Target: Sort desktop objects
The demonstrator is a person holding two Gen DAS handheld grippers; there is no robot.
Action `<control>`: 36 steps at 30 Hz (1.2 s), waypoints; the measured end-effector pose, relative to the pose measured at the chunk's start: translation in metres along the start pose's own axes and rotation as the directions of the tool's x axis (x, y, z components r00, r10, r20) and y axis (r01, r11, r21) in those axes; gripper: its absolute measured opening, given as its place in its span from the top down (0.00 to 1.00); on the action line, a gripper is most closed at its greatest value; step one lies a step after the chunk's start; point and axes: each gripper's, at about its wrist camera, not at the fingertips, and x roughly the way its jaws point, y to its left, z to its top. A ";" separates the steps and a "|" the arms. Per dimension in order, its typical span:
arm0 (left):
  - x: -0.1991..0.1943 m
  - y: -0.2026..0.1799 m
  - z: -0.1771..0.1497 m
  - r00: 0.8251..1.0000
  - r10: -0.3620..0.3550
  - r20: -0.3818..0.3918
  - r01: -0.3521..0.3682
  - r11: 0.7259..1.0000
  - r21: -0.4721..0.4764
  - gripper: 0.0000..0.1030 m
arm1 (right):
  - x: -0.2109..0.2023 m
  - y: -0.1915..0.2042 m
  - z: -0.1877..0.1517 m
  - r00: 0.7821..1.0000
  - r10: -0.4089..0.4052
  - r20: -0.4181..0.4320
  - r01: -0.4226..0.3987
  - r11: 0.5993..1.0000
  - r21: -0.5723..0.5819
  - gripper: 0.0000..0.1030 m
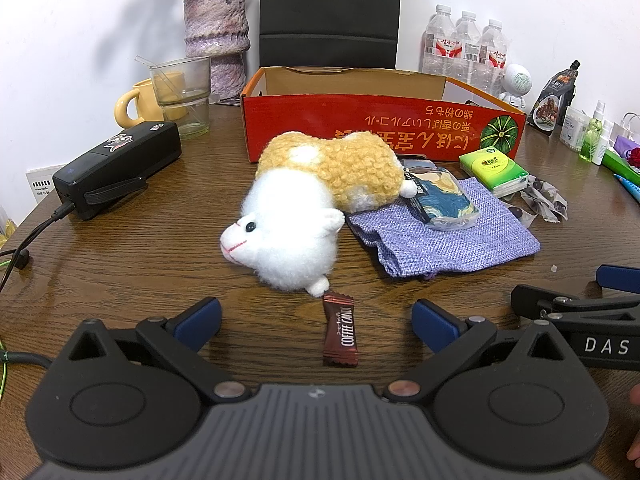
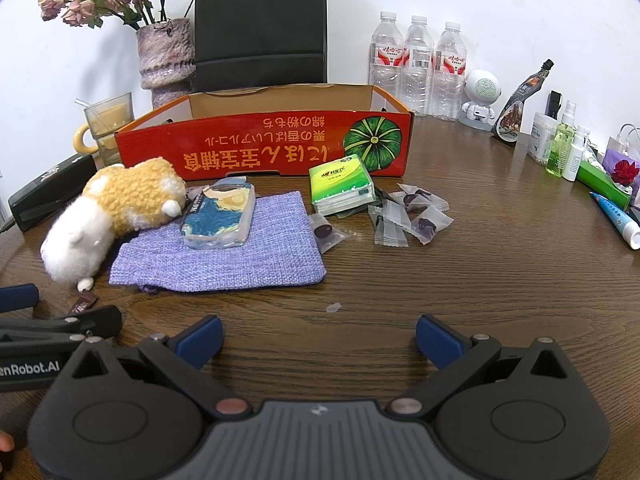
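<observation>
A white and tan plush hamster [image 1: 304,208] [image 2: 112,212] lies on the wooden table in front of the open red cardboard box [image 1: 380,128] [image 2: 264,148]. A brown coffee candy [image 1: 339,330] lies between my open left gripper's [image 1: 316,322] fingertips. A purple woven pouch [image 1: 440,236] [image 2: 224,248] carries a blue painted pack [image 1: 442,196] [image 2: 220,216]. A green tissue pack [image 1: 494,170] [image 2: 342,186] and several clear wrapped sweets [image 2: 408,216] lie to the right. My right gripper [image 2: 318,338] is open and empty over bare table.
A black case [image 1: 116,168], a glass [image 1: 184,92], a yellow mug [image 1: 140,104] and a vase [image 1: 216,32] stand at back left. Water bottles [image 2: 420,64], a white speaker [image 2: 482,96], sprays [image 2: 564,144] and a tube [image 2: 618,220] stand at right.
</observation>
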 end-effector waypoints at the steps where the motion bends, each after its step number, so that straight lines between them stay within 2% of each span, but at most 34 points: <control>1: 0.000 0.000 0.000 1.000 0.000 0.000 0.000 1.000 0.000 0.00 | 0.000 0.000 0.000 1.000 0.000 0.000 0.000 1.000 0.000 0.00; 36: 0.000 0.000 0.000 1.000 0.002 -0.001 -0.002 1.000 0.003 0.00 | 0.001 0.000 0.000 1.000 0.002 -0.002 -0.002 1.000 -0.007 0.00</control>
